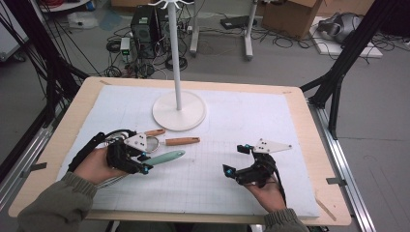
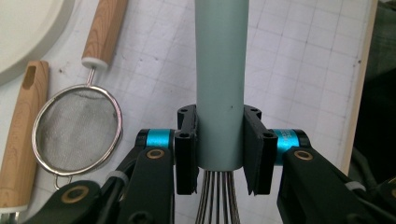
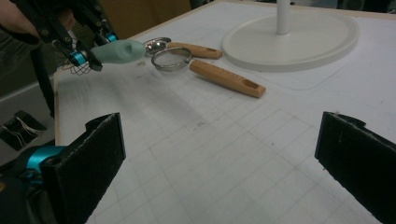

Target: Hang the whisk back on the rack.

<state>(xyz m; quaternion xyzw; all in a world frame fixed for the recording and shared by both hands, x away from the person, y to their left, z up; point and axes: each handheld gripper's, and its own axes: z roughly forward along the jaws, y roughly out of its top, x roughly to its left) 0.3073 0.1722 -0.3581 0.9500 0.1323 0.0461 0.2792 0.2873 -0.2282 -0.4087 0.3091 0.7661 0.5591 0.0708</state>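
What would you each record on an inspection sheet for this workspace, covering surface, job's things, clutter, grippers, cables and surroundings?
Surface: white gridded mat on a wooden table.
Job's things: whisk, pale green handle clamped in the left gripper; white hanging stand behind it.
Clutter: mesh strainer and two wooden handles beside the stand.
Grippers: left gripper shut on the whisk; right gripper open, its fingers holding nothing.
Cables: a black cable trails from the left gripper.
Surroundings: floor cables, cardboard box.

No text, label or number is legible.
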